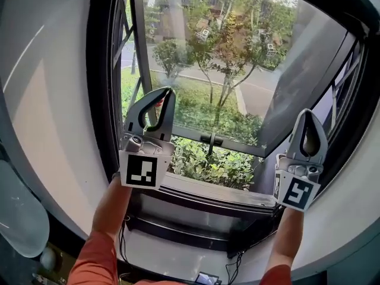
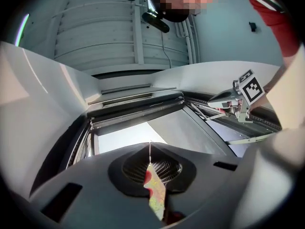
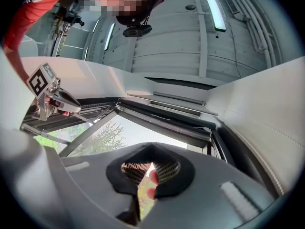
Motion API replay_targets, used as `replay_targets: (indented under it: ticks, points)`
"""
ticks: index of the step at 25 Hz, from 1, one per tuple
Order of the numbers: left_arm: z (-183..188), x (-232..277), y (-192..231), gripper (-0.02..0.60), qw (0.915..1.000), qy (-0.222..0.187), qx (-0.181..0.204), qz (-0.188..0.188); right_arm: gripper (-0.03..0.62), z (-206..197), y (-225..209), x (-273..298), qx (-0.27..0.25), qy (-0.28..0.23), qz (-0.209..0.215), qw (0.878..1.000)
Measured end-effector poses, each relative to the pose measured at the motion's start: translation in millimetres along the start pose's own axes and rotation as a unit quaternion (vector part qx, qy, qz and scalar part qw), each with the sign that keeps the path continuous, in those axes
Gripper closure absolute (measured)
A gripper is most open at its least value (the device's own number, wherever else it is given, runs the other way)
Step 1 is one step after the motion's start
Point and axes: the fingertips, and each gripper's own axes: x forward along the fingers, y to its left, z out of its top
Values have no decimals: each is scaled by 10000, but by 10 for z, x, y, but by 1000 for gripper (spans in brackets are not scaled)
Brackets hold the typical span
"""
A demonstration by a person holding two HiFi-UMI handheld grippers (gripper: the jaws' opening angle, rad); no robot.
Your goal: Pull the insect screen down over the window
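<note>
Both grippers are raised in front of the window (image 1: pixel 202 70) and point upward. My left gripper (image 1: pixel 168 92) is at the left, its jaws shut with nothing between them; its tip (image 2: pixel 150 144) points toward the top of the frame. My right gripper (image 1: pixel 307 113) is at the right, also shut and holding nothing, its tip (image 3: pixel 152 146) below the frame's top. The insect screen's dark bar (image 2: pixel 136 109) lies rolled up along the top of the window frame, also visible as a dark bar (image 3: pixel 176 120) in the right gripper view. Neither gripper touches it.
A casement sash (image 1: pixel 297 94) stands swung outward, with trees and a road beyond. A handle (image 1: pixel 211 140) sits on the lower frame rail above the sill (image 1: pixel 208 189). Cables (image 1: pixel 234 266) hang under the sill. White reveal walls (image 1: pixel 53 117) flank the window.
</note>
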Motion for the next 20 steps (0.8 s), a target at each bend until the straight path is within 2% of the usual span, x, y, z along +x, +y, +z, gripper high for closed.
replay_targets:
  ticks: [4,7,13,17,20]
  points:
    - [26,247,85,575,10000,-16,77,11,585,99,-57,248,-355,-98,82,9993]
    - [147,458,157,575,9994,-164,300,7,585,156,-91,458,-730,-158,205,9970]
    - [450,859,289,575,9964,-415,740,-57,585,145,-252,852,-1278,137,223,9915]
    - [642,1097,379,575,9914,-519,1196,-101,585,246,-366,1124,-1607,220,209,9865]
    - [731,1294,438,575,9865,-481,1561,-149,583,409,-476,1358,-1725,-44,189,9848]
